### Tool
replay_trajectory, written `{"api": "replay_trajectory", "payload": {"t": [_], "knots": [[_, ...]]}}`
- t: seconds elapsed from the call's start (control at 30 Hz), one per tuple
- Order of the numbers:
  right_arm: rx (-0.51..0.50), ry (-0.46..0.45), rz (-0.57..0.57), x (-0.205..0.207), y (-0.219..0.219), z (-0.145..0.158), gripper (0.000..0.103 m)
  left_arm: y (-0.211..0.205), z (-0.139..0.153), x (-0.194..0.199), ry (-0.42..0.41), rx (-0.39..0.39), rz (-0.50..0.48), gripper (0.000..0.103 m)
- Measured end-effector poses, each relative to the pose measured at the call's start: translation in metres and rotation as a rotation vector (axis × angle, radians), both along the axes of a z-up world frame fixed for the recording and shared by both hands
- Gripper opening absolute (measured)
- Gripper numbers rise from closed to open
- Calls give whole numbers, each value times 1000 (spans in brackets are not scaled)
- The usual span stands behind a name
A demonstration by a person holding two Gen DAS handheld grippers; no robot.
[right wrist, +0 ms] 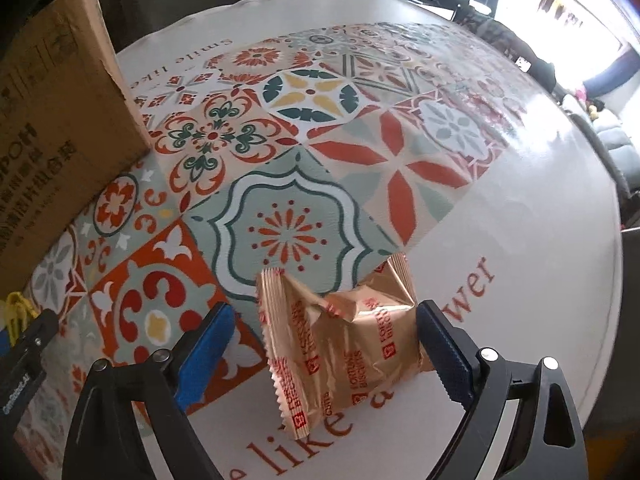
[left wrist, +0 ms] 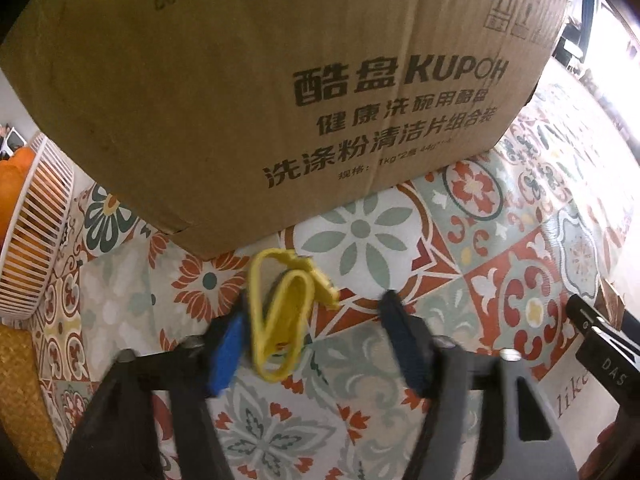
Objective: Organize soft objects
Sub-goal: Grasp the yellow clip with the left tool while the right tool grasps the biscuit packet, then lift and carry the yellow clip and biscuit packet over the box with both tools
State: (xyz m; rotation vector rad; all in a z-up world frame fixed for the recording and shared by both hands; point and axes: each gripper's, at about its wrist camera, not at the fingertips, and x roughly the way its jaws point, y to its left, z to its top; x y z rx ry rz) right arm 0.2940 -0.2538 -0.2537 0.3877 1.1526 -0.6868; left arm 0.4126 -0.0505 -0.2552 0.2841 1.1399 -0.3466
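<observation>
In the left wrist view a yellow looped plastic clip (left wrist: pixel 280 312) lies on the patterned tablecloth, between the fingers of my left gripper (left wrist: pixel 316 340), close to the left blue pad (left wrist: pixel 226 352). The jaws stand open and do not press it. A large cardboard box (left wrist: pixel 280 80) stands just beyond. In the right wrist view a gold biscuit packet (right wrist: pixel 340 344) lies on the table between the fingers of my right gripper (right wrist: pixel 324 344). The jaws are wide open; the right pad (right wrist: pixel 440 344) is at the packet's edge. The clip also shows in this view (right wrist: pixel 16 308).
A white slatted basket (left wrist: pixel 36 232) with orange items stands at the left, a woven mat (left wrist: pixel 24 392) below it. The box (right wrist: pixel 52 140) fills the left of the right wrist view. The other gripper's black body (left wrist: pixel 604 356) shows at the right. Chairs stand beyond the round table's far edge (right wrist: pixel 580 200).
</observation>
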Motion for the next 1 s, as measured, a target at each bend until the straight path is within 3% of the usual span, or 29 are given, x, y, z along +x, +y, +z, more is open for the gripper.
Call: {"api": "replay_trajectory", "payload": {"t": [0.03, 0.17, 0.27, 0.33, 0.8, 1.0], "knots": [[15, -10, -2, -2, -1, -1, 92, -1, 0, -1, 1, -6, -4, 41], [45, -38, 29, -8, 3, -1, 89, -4, 1, -9, 2, -18, -11, 37], [36, -57, 78, -12, 9, 3, 68, -4, 1, -15, 2, -21, -26, 34], [40, -63, 98, -13, 12, 5, 52, -3, 0, -21, 9, -33, -22, 26], [116, -120, 202, -31, 25, 16, 46, 6, 7, -71, 14, -123, -31, 24], [137, -146, 251, -40, 32, 23, 46, 6, 28, -79, -10, -123, -22, 24]]}}
